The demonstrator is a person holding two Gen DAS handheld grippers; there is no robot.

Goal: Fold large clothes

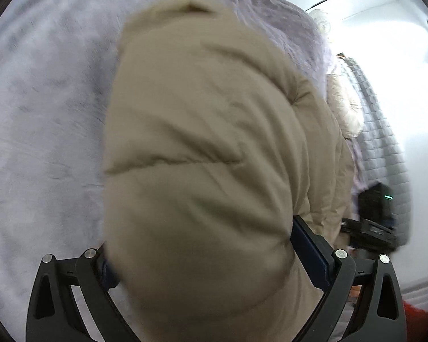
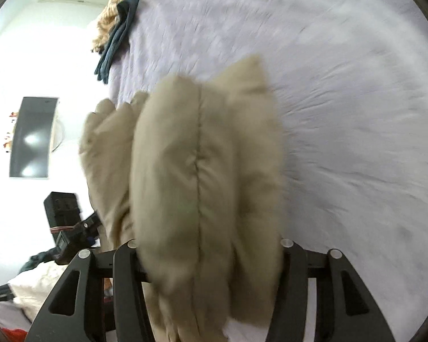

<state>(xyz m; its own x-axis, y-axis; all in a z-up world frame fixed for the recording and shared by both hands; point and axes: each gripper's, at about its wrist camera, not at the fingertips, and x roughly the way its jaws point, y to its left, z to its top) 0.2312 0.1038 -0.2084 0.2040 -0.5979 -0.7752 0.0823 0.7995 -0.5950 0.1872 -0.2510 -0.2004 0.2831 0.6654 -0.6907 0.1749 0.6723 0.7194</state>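
A beige puffer jacket (image 1: 202,142) fills the middle of the left wrist view, held up over a lilac bedspread (image 1: 42,119). My left gripper (image 1: 202,245) is shut on the jacket's thick padding; its fingertips are hidden in the fabric. In the right wrist view the same jacket (image 2: 202,171) hangs in bunched folds over the bedspread (image 2: 342,99). My right gripper (image 2: 211,253) is shut on the jacket, its fingers buried in the folds. The right gripper's body (image 1: 371,222) shows at the right of the left wrist view, and the left gripper's body (image 2: 68,228) at the left of the right wrist view.
A dark blue garment and a tan fluffy one (image 2: 114,28) lie at the bed's far edge. A pale quilted garment (image 1: 345,105) and a grey checked one (image 1: 376,125) lie on the right side of the left wrist view. A dark screen (image 2: 32,136) hangs on the white wall.
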